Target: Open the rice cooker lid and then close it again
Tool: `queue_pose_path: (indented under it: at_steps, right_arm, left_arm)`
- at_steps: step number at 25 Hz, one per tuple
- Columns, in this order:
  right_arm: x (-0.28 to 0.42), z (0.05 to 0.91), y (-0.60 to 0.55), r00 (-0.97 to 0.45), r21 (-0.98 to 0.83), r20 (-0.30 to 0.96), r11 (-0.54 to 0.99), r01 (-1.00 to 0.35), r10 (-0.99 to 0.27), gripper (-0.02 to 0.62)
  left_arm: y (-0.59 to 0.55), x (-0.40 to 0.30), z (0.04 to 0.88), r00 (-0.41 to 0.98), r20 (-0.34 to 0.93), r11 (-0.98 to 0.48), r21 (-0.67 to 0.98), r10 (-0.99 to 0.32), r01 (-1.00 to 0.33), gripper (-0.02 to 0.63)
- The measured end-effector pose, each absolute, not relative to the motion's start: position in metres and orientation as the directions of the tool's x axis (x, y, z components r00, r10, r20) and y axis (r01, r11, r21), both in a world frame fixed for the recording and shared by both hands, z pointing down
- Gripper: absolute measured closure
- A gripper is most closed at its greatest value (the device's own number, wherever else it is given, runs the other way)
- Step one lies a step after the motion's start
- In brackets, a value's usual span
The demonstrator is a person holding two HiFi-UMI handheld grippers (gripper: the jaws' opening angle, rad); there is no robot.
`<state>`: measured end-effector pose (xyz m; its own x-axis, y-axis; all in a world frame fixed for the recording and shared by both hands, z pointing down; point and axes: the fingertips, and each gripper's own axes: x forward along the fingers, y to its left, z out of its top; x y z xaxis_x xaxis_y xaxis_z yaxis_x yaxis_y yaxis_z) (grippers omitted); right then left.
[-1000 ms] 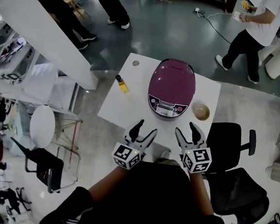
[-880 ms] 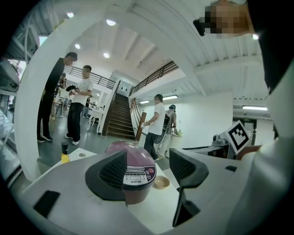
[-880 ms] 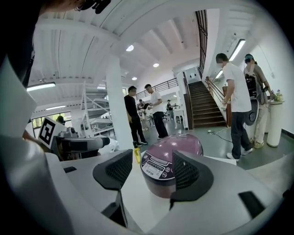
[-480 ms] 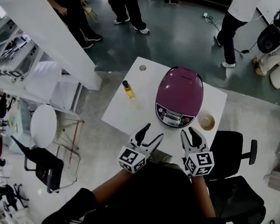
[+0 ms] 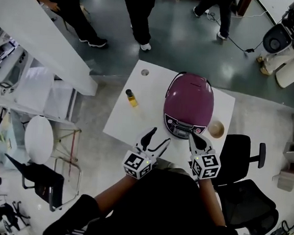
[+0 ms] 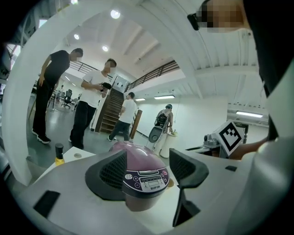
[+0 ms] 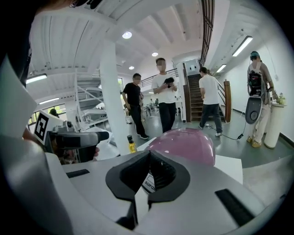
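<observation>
Having just clenched empty, the right tongs near the rice cooker, likely to unlatch its unopened lid; left tongs stand released.

The left gripper and right gripper have moved nearer the rice cooker. The right one's jaws, wide before, have come together, seemingly just at its front panel.

— Where's the cooker?
— On the table, right of middle. Bottle on its left, well apart; bowl near its right front.
— The chair?
— Right of the table.
</observation>
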<state>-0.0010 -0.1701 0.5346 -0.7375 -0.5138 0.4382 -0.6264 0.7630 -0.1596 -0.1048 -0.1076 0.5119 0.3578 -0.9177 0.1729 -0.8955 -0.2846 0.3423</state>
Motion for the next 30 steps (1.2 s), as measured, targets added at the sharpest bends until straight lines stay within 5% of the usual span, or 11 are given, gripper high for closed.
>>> queue_pose_path:
  at_steps: [16, 30]
  right_arm:
    - [-0.03, 0.607, -0.212, -0.613, -0.113, 0.63, 0.724, -0.68, -0.477, 0.595]
    - [-0.029, 0.625, -0.21, -0.579, -0.108, 0.66, 0.702, -0.704, -0.479, 0.595]
  left_arm:
    - [-0.144, -0.134, 0.518, 0.452, 0.169, -0.371, 0.364, -0.876, -0.854, 0.342]
    - [-0.166, -0.138, 0.524, 0.484, 0.165, -0.402, 0.369, -0.859, -0.838, 0.342]
